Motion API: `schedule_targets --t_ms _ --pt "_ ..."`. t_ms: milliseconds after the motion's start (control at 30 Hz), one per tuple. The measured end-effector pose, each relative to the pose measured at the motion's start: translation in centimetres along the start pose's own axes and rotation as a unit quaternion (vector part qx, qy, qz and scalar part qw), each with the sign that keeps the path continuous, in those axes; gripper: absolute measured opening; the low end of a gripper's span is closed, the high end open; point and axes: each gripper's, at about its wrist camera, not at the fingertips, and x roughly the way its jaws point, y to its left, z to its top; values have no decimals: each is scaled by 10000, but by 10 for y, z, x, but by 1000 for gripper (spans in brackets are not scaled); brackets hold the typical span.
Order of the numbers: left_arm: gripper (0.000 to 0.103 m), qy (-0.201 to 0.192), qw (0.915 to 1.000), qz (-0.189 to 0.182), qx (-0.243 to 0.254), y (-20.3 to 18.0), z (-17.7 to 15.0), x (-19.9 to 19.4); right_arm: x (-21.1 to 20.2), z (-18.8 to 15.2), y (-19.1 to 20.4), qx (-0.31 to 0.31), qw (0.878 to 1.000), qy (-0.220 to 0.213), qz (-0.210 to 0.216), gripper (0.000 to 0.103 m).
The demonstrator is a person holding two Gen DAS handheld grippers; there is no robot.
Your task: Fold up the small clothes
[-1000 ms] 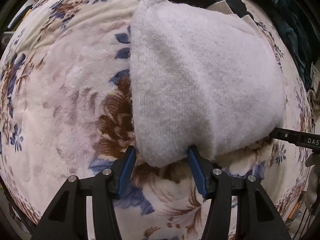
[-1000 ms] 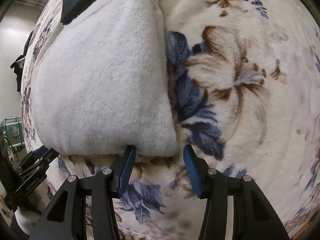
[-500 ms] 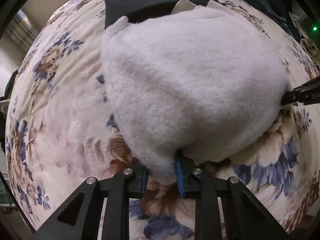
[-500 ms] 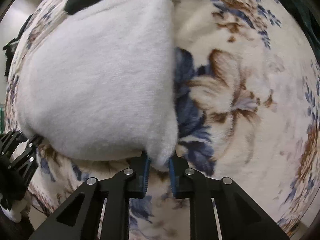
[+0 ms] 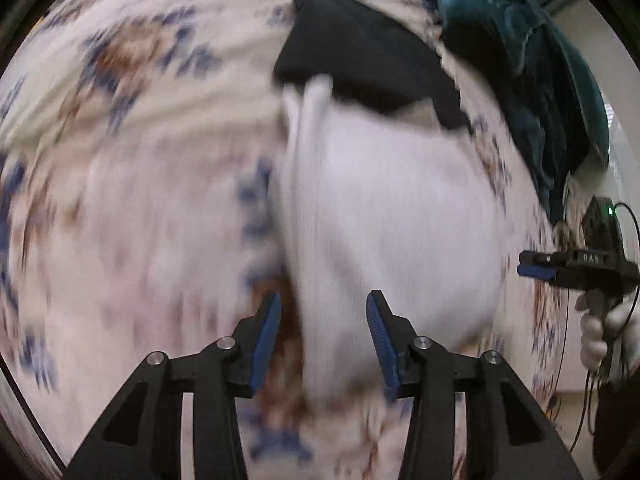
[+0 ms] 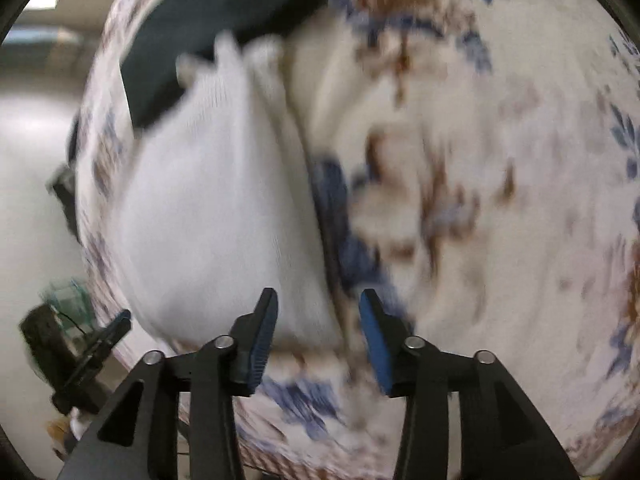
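A folded white knit garment point(image 5: 392, 220) lies on the floral blanket point(image 5: 140, 200), and both views are blurred by motion. My left gripper point(image 5: 324, 300) hovers over its near left edge; the jaws are opening and the pads stand off the cloth. My right gripper point(image 6: 318, 296) hangs over the near right edge of the white garment point(image 6: 208, 208), its jaws also opening with no pad pressing on the fabric. In the left wrist view the right gripper point(image 5: 524, 264) shows at the garment's right side, held by a gloved hand point(image 5: 600, 332).
A black garment point(image 5: 360, 52) lies just beyond the white one, partly under its far end. A teal garment point(image 5: 532, 80) is heaped at the far right of the blanket. The blanket's edge point(image 6: 104, 280) drops off at the left of the right wrist view.
Half a second ago both grippers were shut on the near corners of the white garment. Both have since let go, spread their jaws and drawn back and upward.
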Motion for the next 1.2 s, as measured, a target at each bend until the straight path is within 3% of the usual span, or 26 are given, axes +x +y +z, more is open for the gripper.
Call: schedule_targets --t_ms 133,300,400,600,733,833,933,1000,1033,1067,1100,1133,1167,1200 --pt "53 -116 9989 34 457 -13 75 30 -5 63 21 -124 9980 -616 61 47" --pt "57 192 9982 -53 574 -24 122 66 3 129 66 -588 9957 -719 -41 47" --pt "71 317 9973 56 660 -27 125 76 18 156 89 -913 9934 -593 -359 47" --pt "71 258 9992 46 306 -13 118 72 34 160 109 -1366 9841 -514 -1008 47" --pt "71 110 9991 312 254 -7 110 65 18 154 111 -1382 9853 -753 -666 47" --pt "71 133 9987 423 238 -2 110 68 24 162 118 -1501 9835 -737 -684 47" --pt "71 96 9984 528 198 2 111 69 34 167 119 -1596 9800 -620 -1010 47" --pt "70 -78 9990 373 219 2 111 63 32 161 114 -1623 9759 -658 -1301 47" --pt "68 -164 9990 326 242 1 112 61 29 158 110 -1618 9769 -638 -1243 47" --pt "59 -204 9991 225 298 -1 113 60 28 154 105 -1594 9780 -606 -1203 47" --pt "27 -220 9990 185 338 -2 114 60 28 151 102 -1550 9793 -609 -1149 46" --pt "5 -202 9988 189 393 -3 114 61 27 146 99 -1518 9805 -712 -1029 28" --pt "5 -182 9987 193 429 -4 114 62 27 143 99 -1518 9801 -800 -993 5" --pt "4 -247 9987 72 450 -5 114 61 26 141 99 -1542 9791 -871 -995 5"
